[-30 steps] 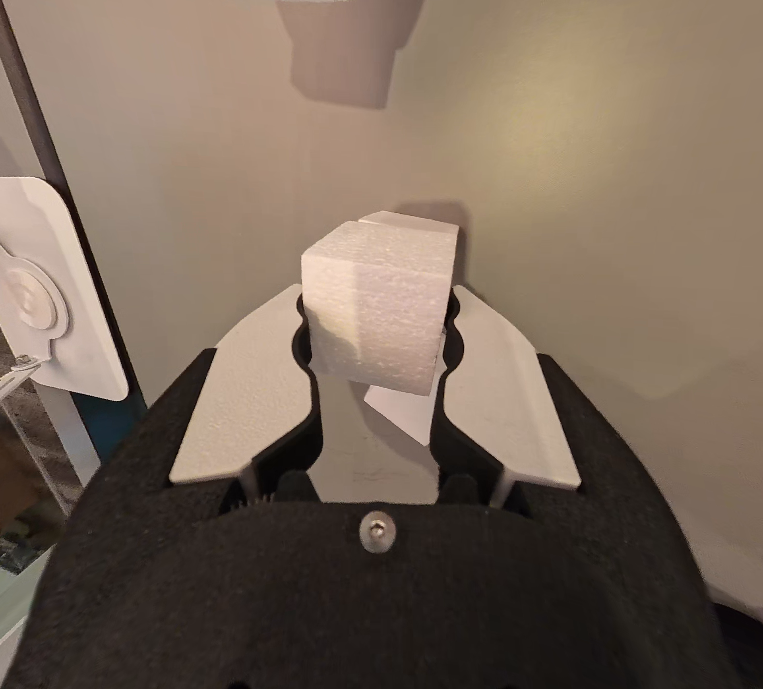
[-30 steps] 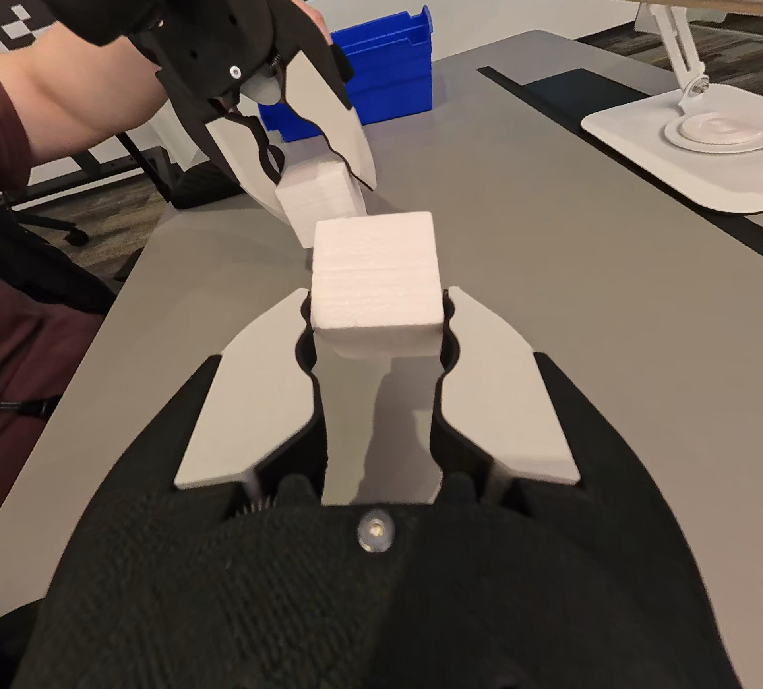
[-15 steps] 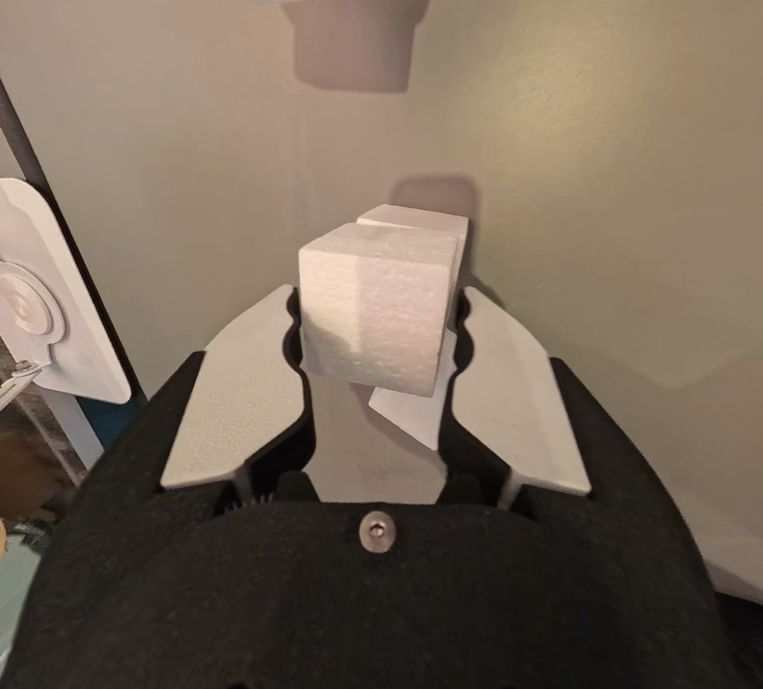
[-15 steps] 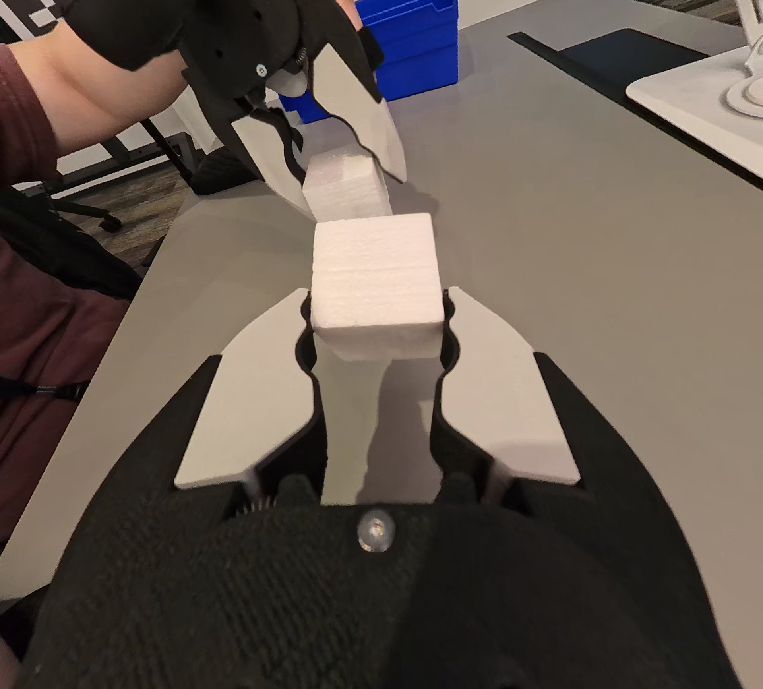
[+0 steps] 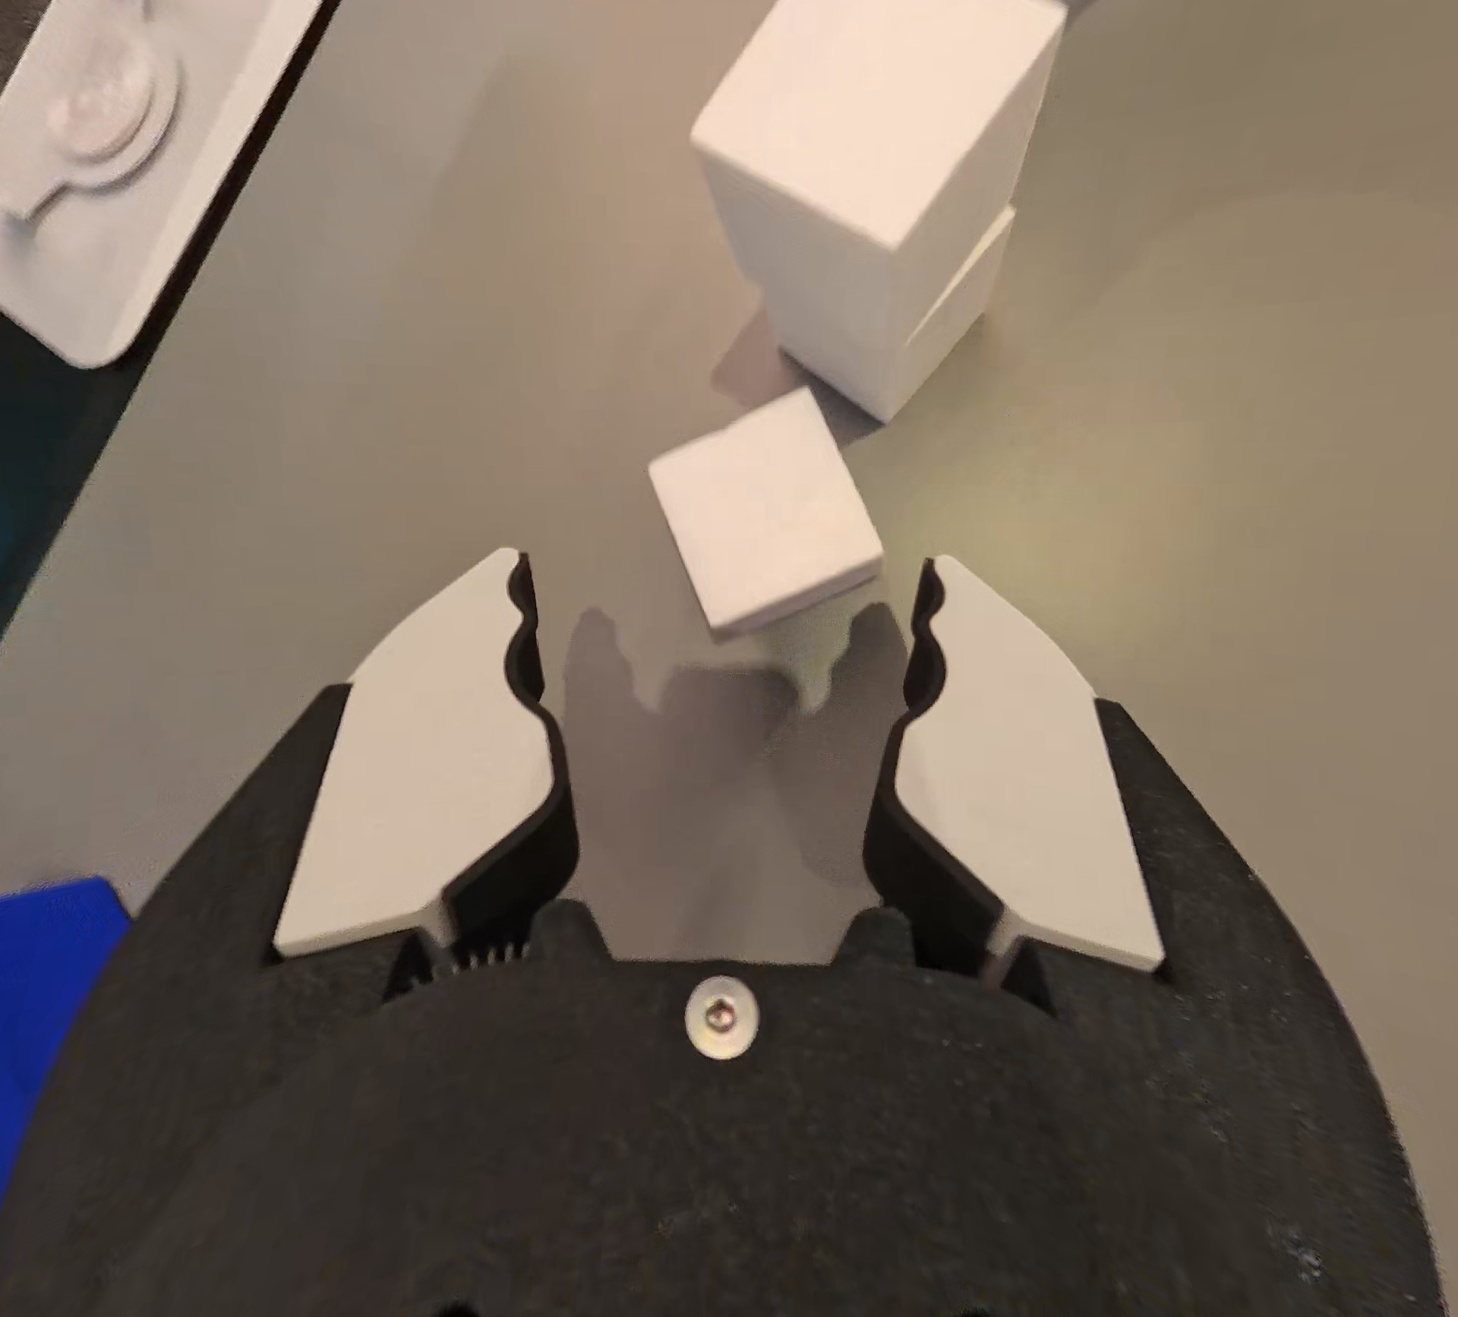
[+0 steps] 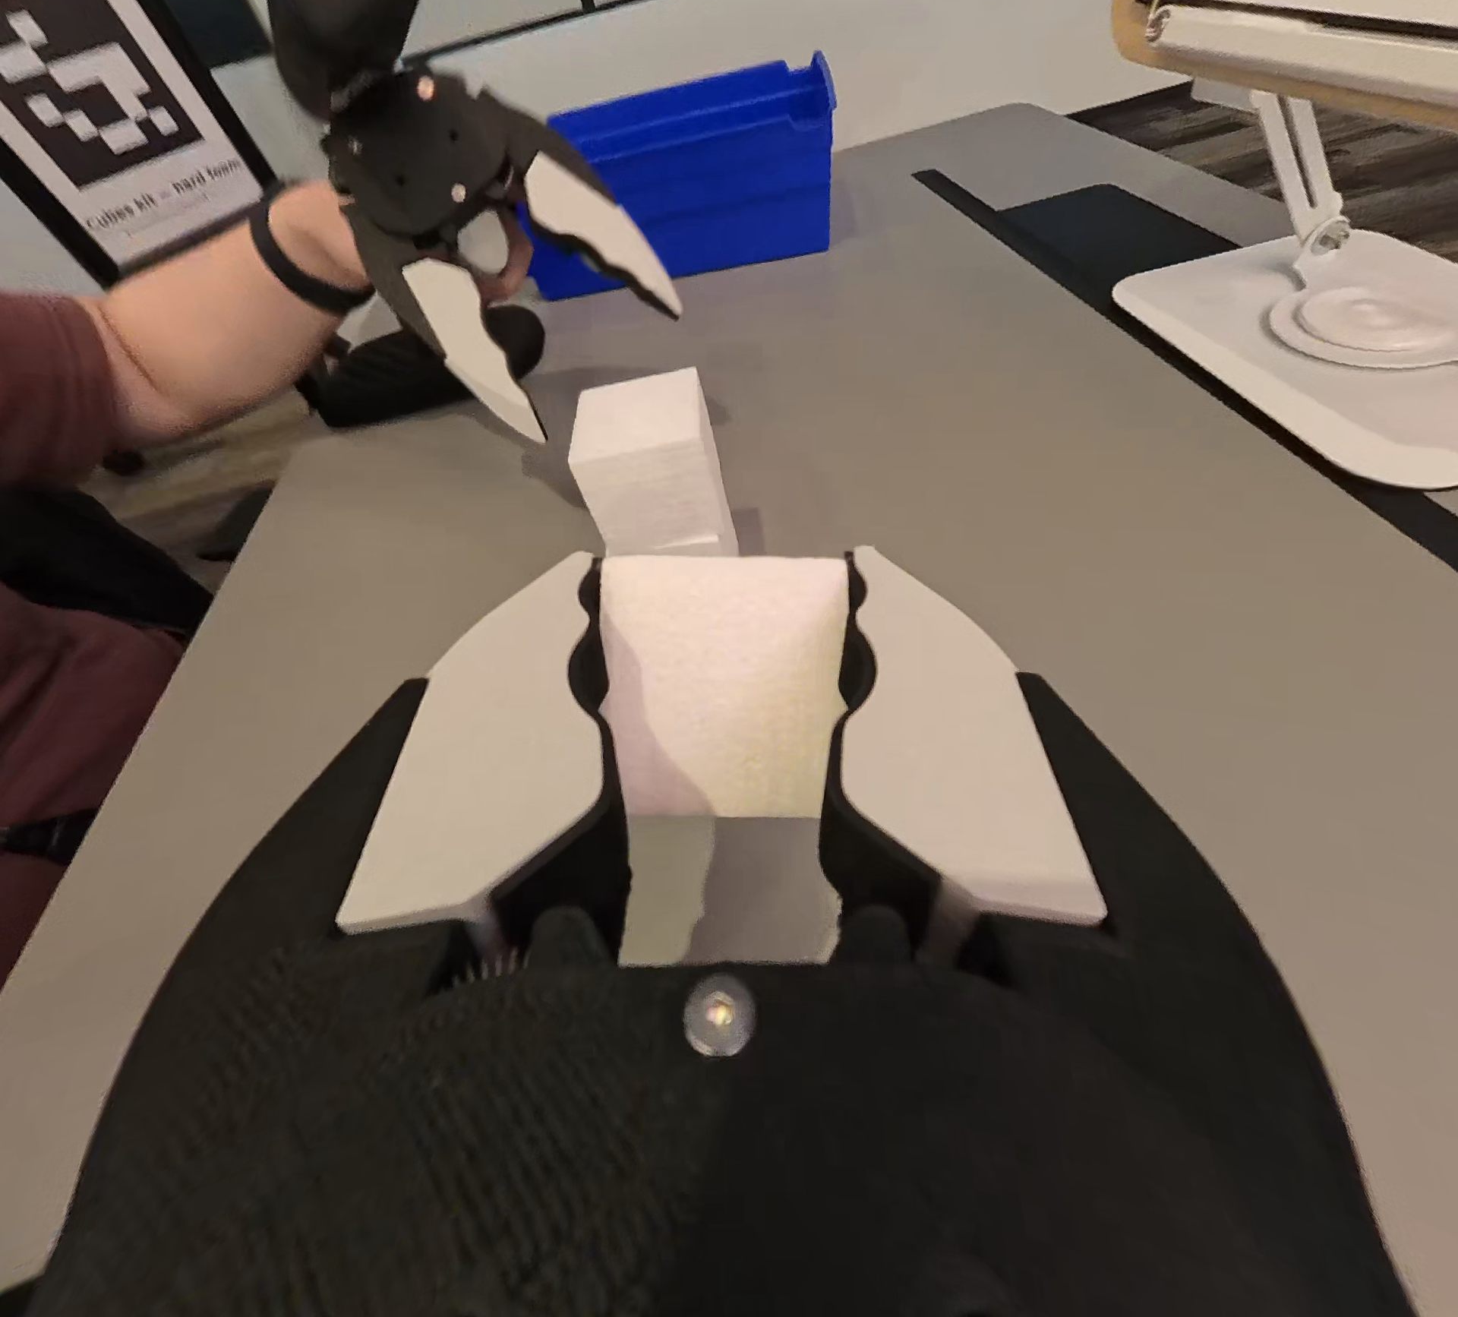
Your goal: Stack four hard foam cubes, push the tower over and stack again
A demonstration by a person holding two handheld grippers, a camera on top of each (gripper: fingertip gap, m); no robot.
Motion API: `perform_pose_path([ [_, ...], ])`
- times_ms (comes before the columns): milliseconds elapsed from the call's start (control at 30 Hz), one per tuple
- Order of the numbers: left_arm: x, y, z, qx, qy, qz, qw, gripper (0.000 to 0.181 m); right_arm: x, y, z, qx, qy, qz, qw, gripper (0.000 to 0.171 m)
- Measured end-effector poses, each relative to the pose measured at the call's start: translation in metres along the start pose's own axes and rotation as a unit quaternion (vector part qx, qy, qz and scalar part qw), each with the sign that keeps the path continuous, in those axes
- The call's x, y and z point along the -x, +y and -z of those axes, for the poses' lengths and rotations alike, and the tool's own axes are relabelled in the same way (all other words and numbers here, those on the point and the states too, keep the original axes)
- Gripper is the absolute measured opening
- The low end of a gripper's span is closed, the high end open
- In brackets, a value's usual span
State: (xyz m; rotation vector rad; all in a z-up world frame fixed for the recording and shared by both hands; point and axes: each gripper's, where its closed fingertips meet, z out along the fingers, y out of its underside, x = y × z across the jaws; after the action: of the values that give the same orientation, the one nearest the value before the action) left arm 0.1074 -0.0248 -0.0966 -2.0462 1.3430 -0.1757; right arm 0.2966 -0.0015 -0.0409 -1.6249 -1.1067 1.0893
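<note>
A: Right wrist view first. The right gripper (image 6: 722, 557) is clamped on one foam cube, the held cube (image 6: 722, 687), which sits deep between the two fingers. Just behind it on the table (image 6: 1026, 569) stands the stack of two cubes (image 6: 647, 466).

B: And the left gripper (image 6: 603, 370)?

A: It has its fingers wide apart and holds nothing. It hangs above and beside the stack. In the left wrist view a single cube (image 5: 761, 514) lies flat on the table, between the left fingertips and the foot of the stack. I believe this is the fourth one. The right wrist view does not show it.

B: So the step in hand is to put the held cube on as the third level?

A: I judge so. The upper cube of the stack sits a little shifted over the lower one. I would therefore line up the held cube with the upper cube and not with the bottom one.

B: What is the risk?

A: The foam looks very light, so a touch from the side may push the stack over. It is better to bring the cube higher than the top, lower it straight and flat, and then part the fingers slowly. The left gripper should keep away from the stack until the cube is released.
</note>
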Motion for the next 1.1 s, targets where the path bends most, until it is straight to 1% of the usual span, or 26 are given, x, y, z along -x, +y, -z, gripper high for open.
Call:
perform_pose_path([
  [67, -0.005, 0.013, 0.002, -0.003, -0.011, 0.003, 1.000, 0.090, -0.009, 0.010, -0.005, 0.022, 0.022, -0.002, 1.000, 0.058],
  [167, -0.015, 0.025, 0.001, 0.002, -0.017, -0.004, 1.000, 0.089, -0.022, 0.045, -0.014, 0.116, 0.057, 0.013, 0.992, 0.058],
  [267, -0.020, 0.025, -0.001, -0.004, -0.015, -0.005, 1.000, 0.089, -0.020, 0.066, -0.020, 0.171, 0.051, 0.019, 0.984, 0.058],
  [333, -0.021, 0.022, 0.000, -0.016, -0.010, -0.001, 1.000, 0.089, -0.022, 0.080, -0.016, 0.205, 0.056, 0.028, 0.977, 0.058],
  [400, -0.021, 0.019, 0.001, -0.026, -0.005, 0.008, 1.000, 0.088, -0.026, 0.092, -0.007, 0.232, 0.064, 0.012, 0.971, 0.060],
  [467, -0.022, 0.017, 0.002, -0.035, 0.001, 0.013, 0.999, 0.087, -0.030, 0.101, 0.001, 0.249, 0.076, -0.006, 0.965, 0.067],
  [700, -0.028, 0.024, -0.001, -0.034, 0.012, 0.013, 0.999, 0.087, -0.029, 0.111, 0.023, 0.269, 0.080, -0.036, 0.959, 0.075],
  [800, -0.029, 0.025, -0.002, -0.034, 0.016, 0.017, 0.999, 0.087, -0.026, 0.113, 0.030, 0.259, 0.072, -0.044, 0.962, 0.076],
  [833, -0.029, 0.026, -0.003, -0.034, 0.019, 0.019, 0.999, 0.086, -0.027, 0.112, 0.032, 0.256, 0.075, -0.041, 0.963, 0.075],
  [900, -0.029, 0.028, -0.006, -0.030, 0.021, 0.020, 0.999, 0.087, -0.026, 0.112, 0.031, 0.259, 0.070, -0.029, 0.963, 0.063],
  [967, -0.028, 0.029, -0.008, -0.029, 0.020, 0.021, 0.999, 0.086, -0.026, 0.109, 0.028, 0.264, 0.075, -0.013, 0.962, 0.063],
  [1033, -0.028, 0.028, -0.009, -0.036, 0.021, 0.029, 0.999, 0.086, -0.023, 0.088, 0.021, 0.232, 0.076, 0.011, 0.970, 0.062],
  [1100, -0.026, 0.028, -0.011, -0.043, 0.017, 0.039, 0.998, 0.085, -0.012, 0.051, 0.007, 0.173, 0.067, 0.032, 0.982, 0.062],
])
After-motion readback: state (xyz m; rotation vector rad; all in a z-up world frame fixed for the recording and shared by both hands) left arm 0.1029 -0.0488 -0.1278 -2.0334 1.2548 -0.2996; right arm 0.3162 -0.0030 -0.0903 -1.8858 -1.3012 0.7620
